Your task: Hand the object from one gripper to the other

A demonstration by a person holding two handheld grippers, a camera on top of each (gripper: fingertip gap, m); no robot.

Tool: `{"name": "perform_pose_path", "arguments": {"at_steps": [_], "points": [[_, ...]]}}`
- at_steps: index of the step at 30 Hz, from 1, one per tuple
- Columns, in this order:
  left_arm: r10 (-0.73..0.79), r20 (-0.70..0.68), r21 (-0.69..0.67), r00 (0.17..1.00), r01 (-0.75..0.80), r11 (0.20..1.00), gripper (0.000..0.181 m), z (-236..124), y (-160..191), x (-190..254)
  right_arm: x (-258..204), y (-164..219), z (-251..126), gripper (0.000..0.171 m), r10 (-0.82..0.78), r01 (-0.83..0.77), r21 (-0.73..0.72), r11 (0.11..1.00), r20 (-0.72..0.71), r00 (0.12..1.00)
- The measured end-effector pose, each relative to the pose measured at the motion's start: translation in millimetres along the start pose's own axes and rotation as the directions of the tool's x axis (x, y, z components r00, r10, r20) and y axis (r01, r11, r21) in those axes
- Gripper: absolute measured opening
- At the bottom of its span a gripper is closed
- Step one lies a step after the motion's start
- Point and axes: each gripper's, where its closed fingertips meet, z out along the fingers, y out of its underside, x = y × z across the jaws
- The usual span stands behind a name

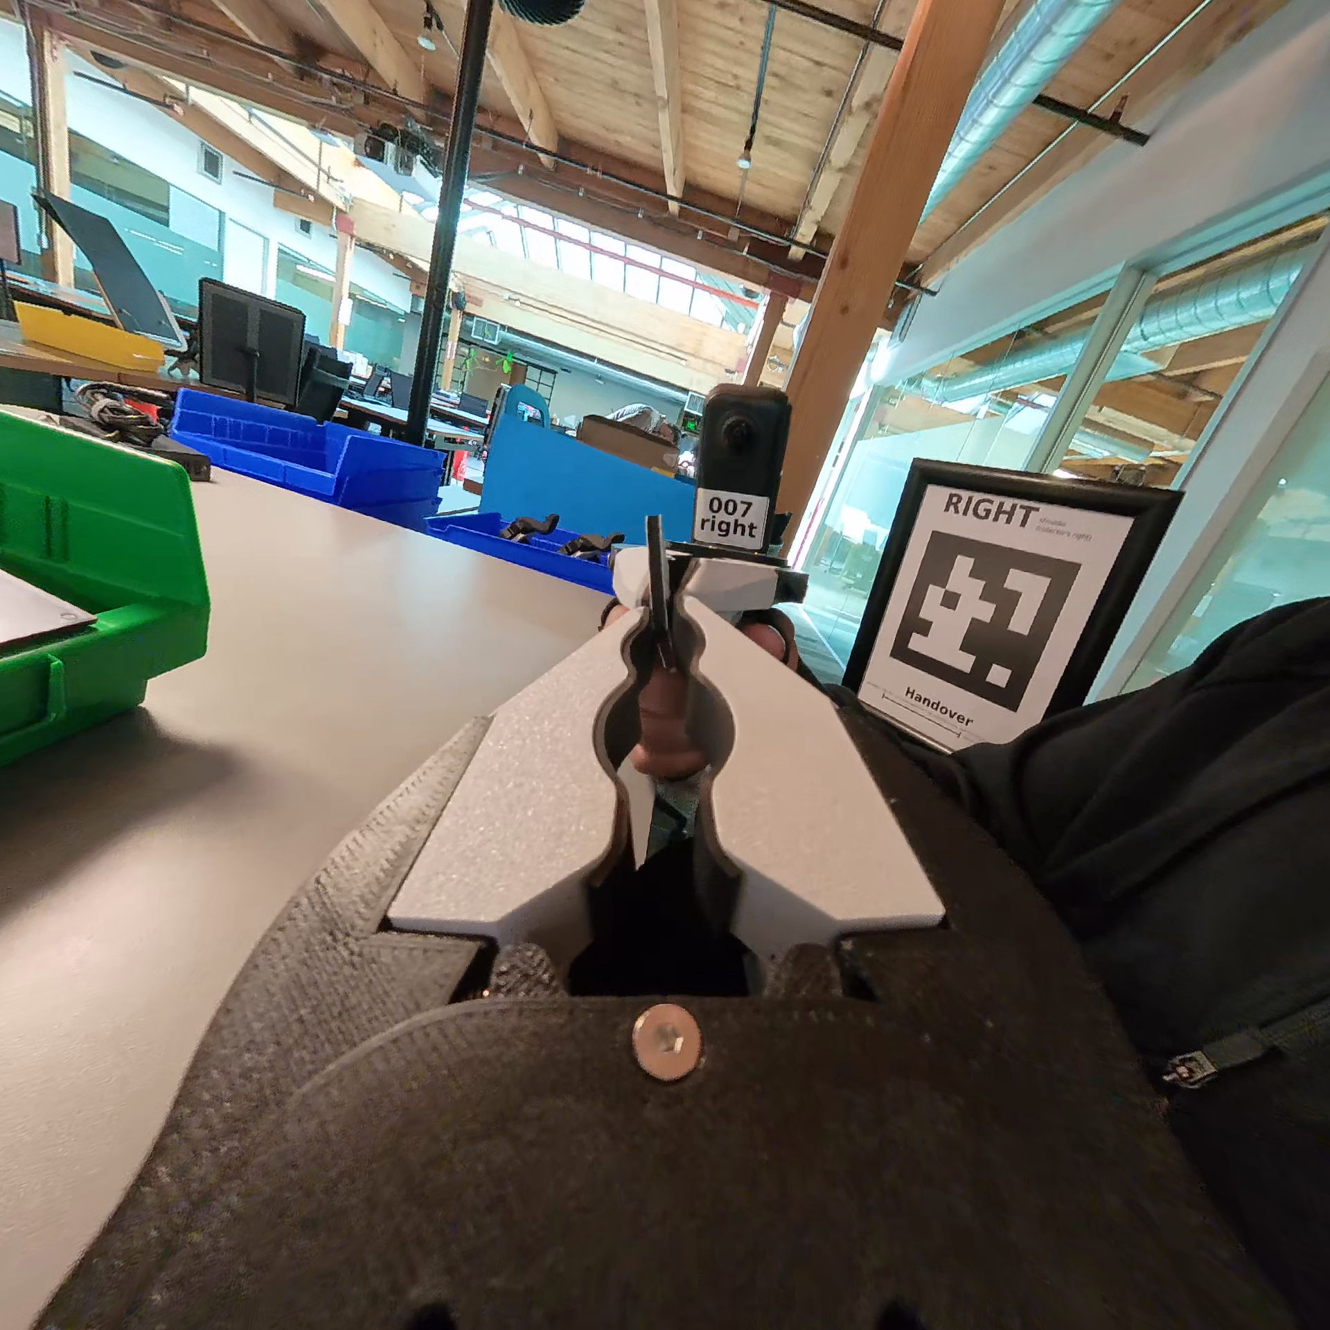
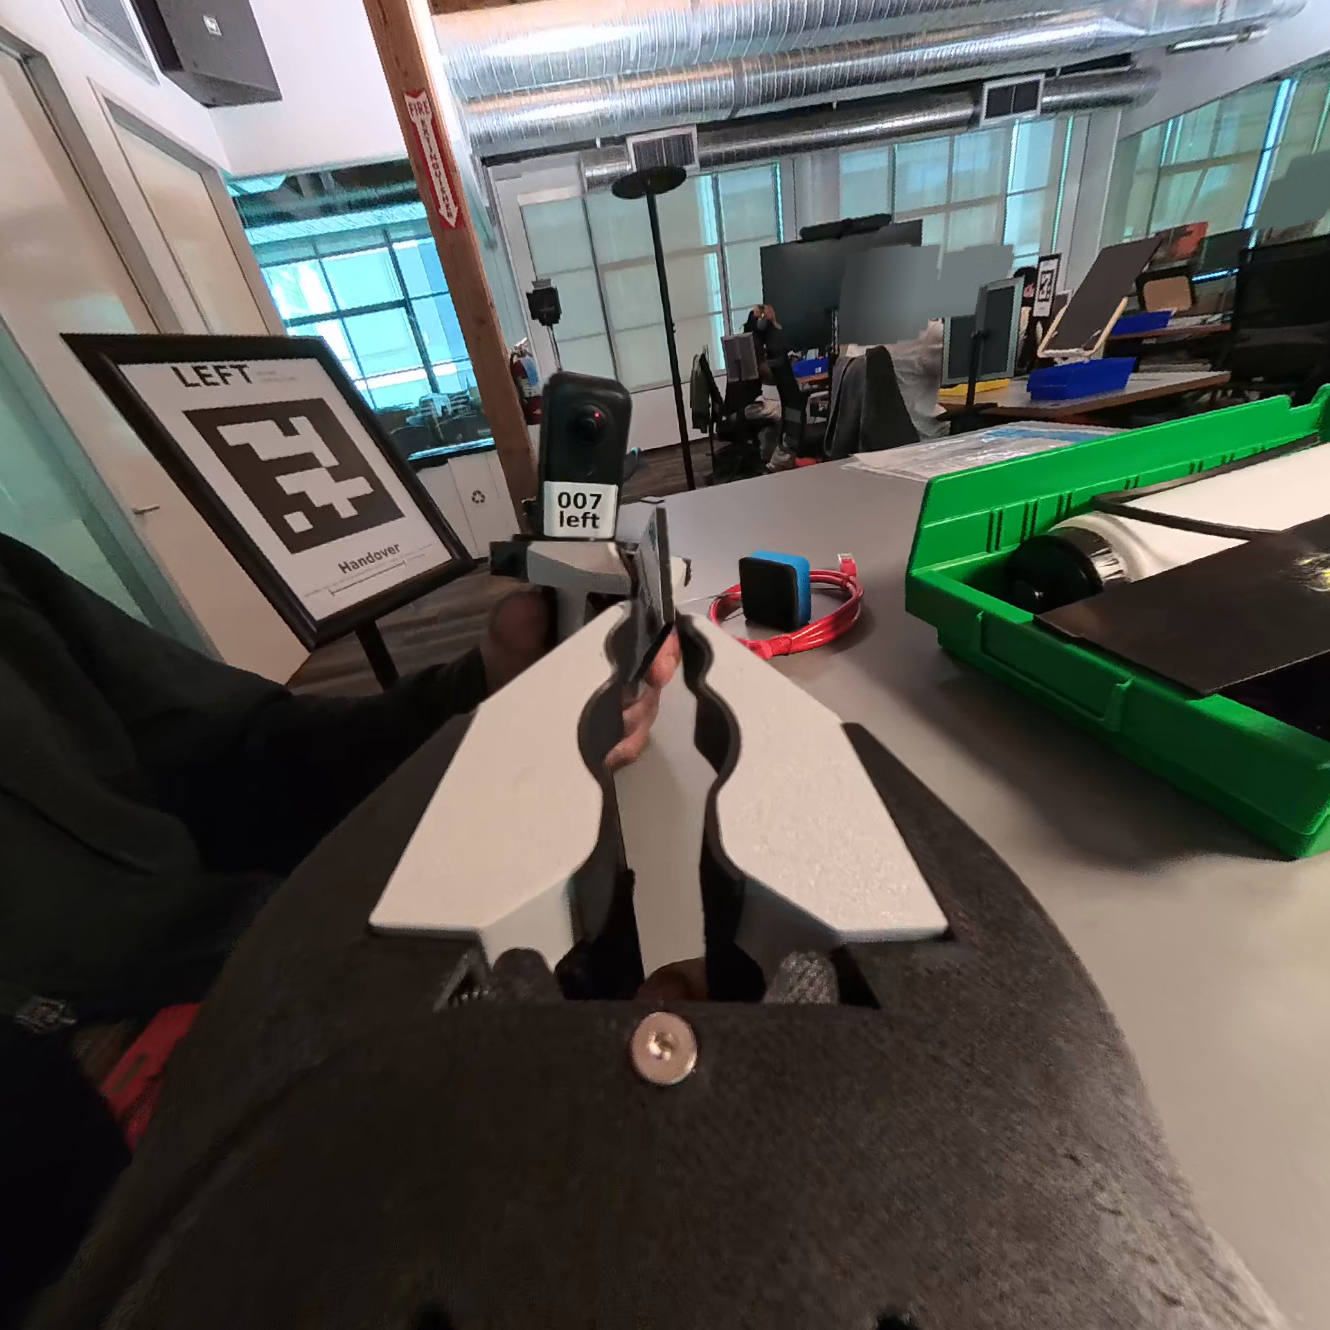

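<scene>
Both grippers meet nose to nose above the table [image 1: 360, 684]. The left gripper [image 1: 663, 633] and right gripper [image 2: 651, 633] each look clamped on the thin dark card [image 1: 658, 576], sticking up toward 12 o'clock. Risk: it's held edge-on at the tips, so an early release or a twist probably drops it.

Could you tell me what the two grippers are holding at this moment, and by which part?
A thin, flat dark card stands edge-on between both. The left gripper and right gripper each pinch it at their fingertips, from opposite edges.

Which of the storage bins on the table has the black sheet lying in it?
The green bin, nearest the grippers, holds the black sheet. The blue bins farther back show none.
</scene>
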Motion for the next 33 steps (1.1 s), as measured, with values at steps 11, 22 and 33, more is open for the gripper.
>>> {"name": "perform_pose_path", "arguments": {"at_steps": [11,22,33], "points": [[-0.009,0.066,-0.015,0.998,0.010,1.000,0.032,2,3,-10,1,-13,4,0.004,0.061,-0.061,0.116,0.991,0.004,0.998],[0.048,0.002,-0.081,0.999,-0.048,0.996,0.004,6,13,5,-4,-15,6,0.025,0.047,-0.047,0.125,0.991,0.007,0.999],[0.004,0.039,-0.043,0.999,-0.003,0.999,0.026,9,8,0,-2,-20,5,0.004,0.083,-0.084,0.171,0.982,0.012,0.996]]}}
